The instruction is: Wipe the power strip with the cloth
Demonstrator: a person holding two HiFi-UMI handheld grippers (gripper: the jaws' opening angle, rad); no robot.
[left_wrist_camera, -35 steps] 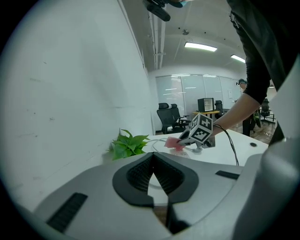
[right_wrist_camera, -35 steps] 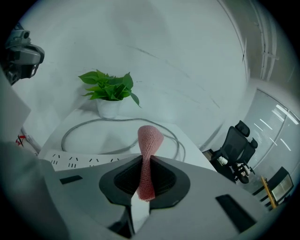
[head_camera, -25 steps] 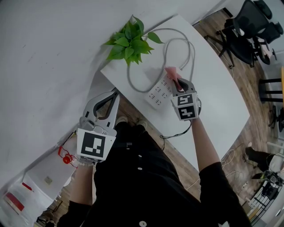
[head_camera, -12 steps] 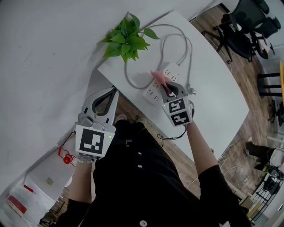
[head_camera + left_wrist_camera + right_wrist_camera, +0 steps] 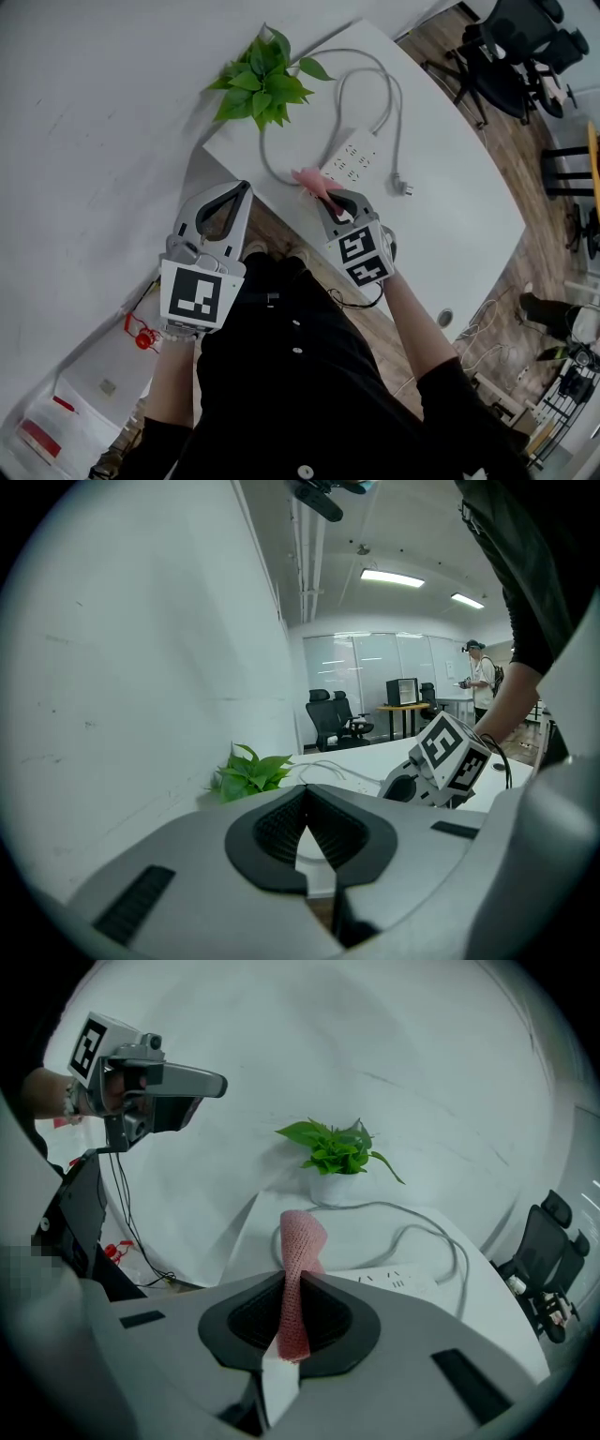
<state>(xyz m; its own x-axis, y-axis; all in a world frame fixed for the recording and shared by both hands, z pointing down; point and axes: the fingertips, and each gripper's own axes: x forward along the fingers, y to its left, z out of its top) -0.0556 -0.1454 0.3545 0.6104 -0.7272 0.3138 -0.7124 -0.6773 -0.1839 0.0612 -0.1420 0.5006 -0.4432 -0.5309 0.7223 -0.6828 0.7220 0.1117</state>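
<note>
Power strip (image 5: 349, 159): white, flat on the white table (image 5: 450, 187), just past the tips of the right gripper; in the right gripper view (image 5: 394, 1283) a bit to the right of the jaws.
Right gripper (image 5: 323, 192): over the near edge of the table, jaws pinching the cloth; seen from its own camera (image 5: 292, 1288) with the cloth squeezed right in the middle.
Cloth (image 5: 309, 178): pink, knitted look, standing up out of the jaws (image 5: 300, 1241) with the top curled over; just beside the near end of the power strip, touching or not hard to tell.
Left gripper (image 5: 242, 192): off the table, held up beside its near corner, well apart from the power strip; jaw tips pressed together (image 5: 305, 789), nothing between them.
Cable (image 5: 398, 103): grey, in a big loop on the table round the far end of the power strip.
Plug (image 5: 405, 188): at the loose end of the cable, lying on the table to the right of the power strip.
Plant (image 5: 261, 82): green leaves, at the far corner of the table by the white wall (image 5: 94, 112).
Office chairs (image 5: 525, 47): black, far off on the wood floor.
</note>
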